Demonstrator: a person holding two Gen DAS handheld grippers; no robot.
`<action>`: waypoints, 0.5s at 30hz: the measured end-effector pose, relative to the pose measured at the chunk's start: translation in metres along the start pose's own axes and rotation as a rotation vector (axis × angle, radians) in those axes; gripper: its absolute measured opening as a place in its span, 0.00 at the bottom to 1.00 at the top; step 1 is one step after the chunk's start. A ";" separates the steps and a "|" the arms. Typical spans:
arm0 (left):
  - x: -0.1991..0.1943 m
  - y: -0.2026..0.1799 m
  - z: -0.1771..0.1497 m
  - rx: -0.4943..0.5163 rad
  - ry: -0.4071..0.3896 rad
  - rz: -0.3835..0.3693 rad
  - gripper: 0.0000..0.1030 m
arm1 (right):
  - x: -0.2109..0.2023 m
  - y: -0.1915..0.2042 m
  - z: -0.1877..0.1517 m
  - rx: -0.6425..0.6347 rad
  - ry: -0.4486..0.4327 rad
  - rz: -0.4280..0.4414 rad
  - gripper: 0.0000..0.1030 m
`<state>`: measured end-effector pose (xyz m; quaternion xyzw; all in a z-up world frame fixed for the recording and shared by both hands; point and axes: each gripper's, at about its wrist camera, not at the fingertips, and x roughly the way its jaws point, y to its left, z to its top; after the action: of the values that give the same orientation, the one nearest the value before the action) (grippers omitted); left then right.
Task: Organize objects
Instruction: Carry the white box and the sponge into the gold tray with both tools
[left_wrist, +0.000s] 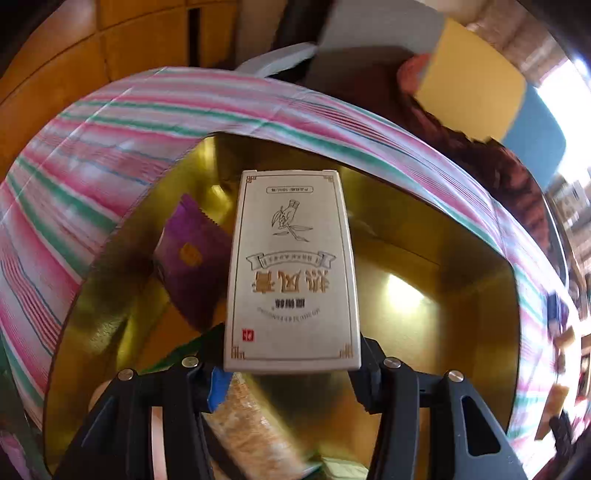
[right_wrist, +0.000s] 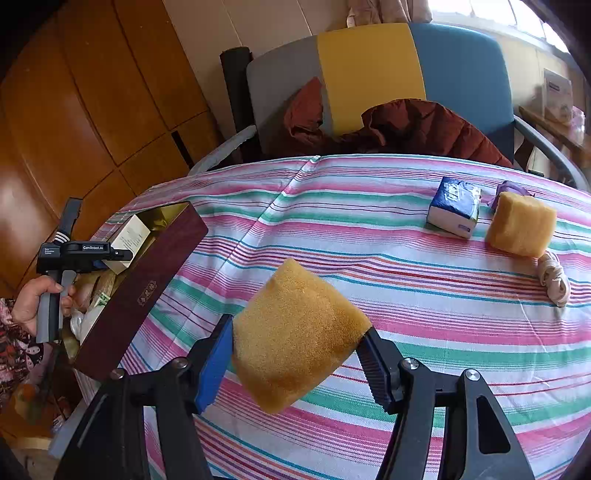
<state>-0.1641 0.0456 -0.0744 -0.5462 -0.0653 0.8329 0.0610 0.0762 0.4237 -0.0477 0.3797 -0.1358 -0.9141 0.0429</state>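
Note:
My left gripper (left_wrist: 291, 365) is shut on a white carton with gold print (left_wrist: 293, 269) and holds it over the gold-lined inside of a dark red box (left_wrist: 424, 240). In the box lie a purple packet (left_wrist: 192, 258) and a clear pack of beige food (left_wrist: 243, 417). In the right wrist view the same box (right_wrist: 144, 284) sits at the table's left edge, with the left gripper (right_wrist: 107, 254) and carton (right_wrist: 127, 238) above it. My right gripper (right_wrist: 295, 347) is shut on a yellow sponge (right_wrist: 295, 339), held above the striped tablecloth (right_wrist: 369, 236).
On the cloth at the far right lie a blue tissue pack (right_wrist: 454, 206), a second yellow sponge (right_wrist: 521, 225), a purple item (right_wrist: 511, 188) behind it and a knotted beige cloth (right_wrist: 554, 278). A chair with a rust-red jacket (right_wrist: 417, 125) stands behind the table.

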 end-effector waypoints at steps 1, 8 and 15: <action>0.000 0.005 0.002 -0.023 0.000 -0.011 0.53 | 0.000 0.000 0.000 -0.003 0.000 0.002 0.63; -0.020 0.013 -0.015 -0.044 -0.042 -0.100 0.58 | 0.000 0.010 0.005 0.047 -0.006 0.033 0.63; -0.059 0.020 -0.058 -0.032 -0.179 -0.188 0.58 | 0.016 0.059 0.017 0.013 0.024 0.095 0.64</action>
<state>-0.0881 0.0181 -0.0475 -0.4620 -0.1348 0.8677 0.1241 0.0511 0.3677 -0.0304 0.3840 -0.1592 -0.9055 0.0854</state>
